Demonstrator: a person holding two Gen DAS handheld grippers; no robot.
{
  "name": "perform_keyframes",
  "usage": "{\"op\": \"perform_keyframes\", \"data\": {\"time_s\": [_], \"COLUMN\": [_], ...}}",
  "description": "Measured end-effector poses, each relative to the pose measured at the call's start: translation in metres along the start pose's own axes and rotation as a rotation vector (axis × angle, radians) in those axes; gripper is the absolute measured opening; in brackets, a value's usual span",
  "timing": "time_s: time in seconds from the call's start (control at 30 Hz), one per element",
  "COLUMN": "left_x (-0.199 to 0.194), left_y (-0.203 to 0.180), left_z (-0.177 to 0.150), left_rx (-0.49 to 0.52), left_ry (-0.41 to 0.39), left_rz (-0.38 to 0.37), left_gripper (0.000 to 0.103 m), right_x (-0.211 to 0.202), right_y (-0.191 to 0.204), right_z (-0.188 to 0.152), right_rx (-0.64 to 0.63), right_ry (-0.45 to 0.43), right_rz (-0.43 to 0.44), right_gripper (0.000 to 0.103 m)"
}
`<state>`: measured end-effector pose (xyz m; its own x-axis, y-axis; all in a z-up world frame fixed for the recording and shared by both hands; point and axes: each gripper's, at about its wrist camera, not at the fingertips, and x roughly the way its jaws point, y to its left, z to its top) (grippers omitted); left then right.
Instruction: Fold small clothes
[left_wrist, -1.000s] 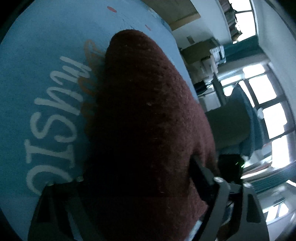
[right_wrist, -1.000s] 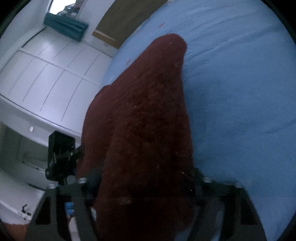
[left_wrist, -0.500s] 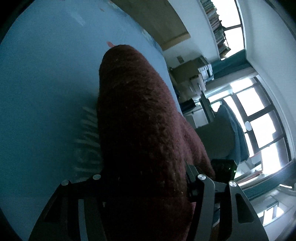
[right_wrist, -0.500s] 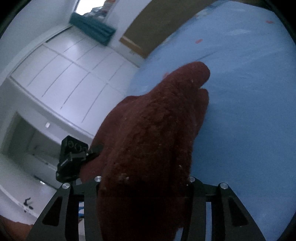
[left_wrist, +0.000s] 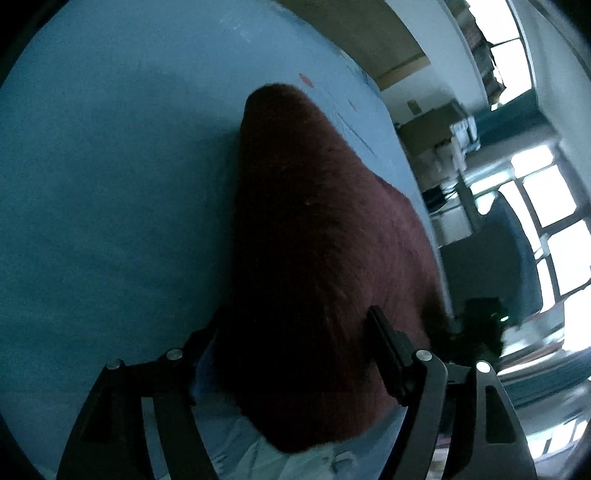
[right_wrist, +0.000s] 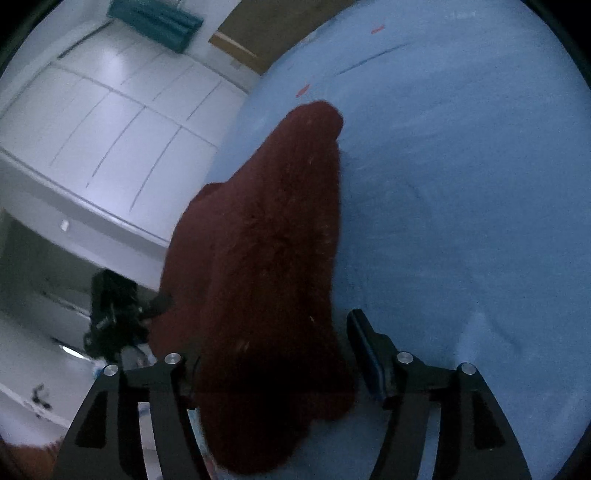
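Your left gripper (left_wrist: 295, 354) has just spread its jaws, and the one dark red knitted garment (left_wrist: 317, 236) fills the gap between them; whether the pads press on it you cannot tell, because the left pad is buried under the wool. Your right gripper (right_wrist: 273, 350) has also just been opening: its right pad stands clear of the cloth with blue showing between, so the garment (right_wrist: 269, 258) lies loose between those jaws.

You have one garment, two grippers, and one blue cloth-covered surface (left_wrist: 110, 184). The garment runs away from both grippers as a single long ridge to a rounded end.

From the left wrist, bare blue lies wide on the left; the surface's edge runs close along the garment's right flank. From the right wrist, bare blue (right_wrist: 461, 184) lies wide on the right, with the edge close on the left.
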<state>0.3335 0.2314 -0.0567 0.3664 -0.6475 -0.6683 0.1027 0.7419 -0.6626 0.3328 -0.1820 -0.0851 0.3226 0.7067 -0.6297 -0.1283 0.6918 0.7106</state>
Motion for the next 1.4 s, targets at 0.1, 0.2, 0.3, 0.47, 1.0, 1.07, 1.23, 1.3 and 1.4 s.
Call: {"op": "perform_keyframes", "data": {"time_s": [0.1,0.2,0.3,0.47,1.0,1.07,1.23,1.3,1.4], "left_x": [-0.011,-0.014,-0.007,0.009,0.034,0.035,0.032,0.031,0.027], "left_y": [-0.013,-0.016,-0.027,-0.038,-0.067,-0.067,-0.065,-0.067,-0.069], "left_z": [-0.011,-0.017,-0.031,-0.044,-0.025,-0.024,-0.022,-0.022,-0.022], "left_rx": [0.078,0.101,0.13,0.112,0.114,0.111,0.107,0.104,0.098], "left_ry": [-0.023,-0.035,-0.047,-0.05,-0.053,-0.051,-0.049,-0.051,-0.06], "left_rz": [0.088,0.148,0.217,0.238,0.243,0.241,0.247,0.255,0.264], "left_gripper": [0.068,0.069,0.081,0.081,0.08,0.08,0.08,0.08,0.08], "right_x": [-0.022,-0.02,-0.013,-0.008,-0.014,-0.012,-0.004,-0.001,-0.001], "right_y": [-0.008,-0.021,-0.029,-0.003,0.01,0.009,0.012,0.017,0.023], "right_z": [-0.01,-0.012,-0.01,-0.006,0.007,0.005,0.004,0.005,0.007], "right_rx": [0.012,0.057,0.09,0.054,0.109,0.1,0.078,0.062,0.054], "right_ry": [-0.029,-0.042,-0.05,-0.027,-0.1,-0.082,-0.052,-0.045,-0.028], "right_rz": [0.0,-0.018,-0.043,-0.143,-0.151,-0.177,-0.266,-0.298,-0.34], "right_gripper": [0.068,0.073,0.073,0.074,0.075,0.075,0.076,0.077,0.077]}}
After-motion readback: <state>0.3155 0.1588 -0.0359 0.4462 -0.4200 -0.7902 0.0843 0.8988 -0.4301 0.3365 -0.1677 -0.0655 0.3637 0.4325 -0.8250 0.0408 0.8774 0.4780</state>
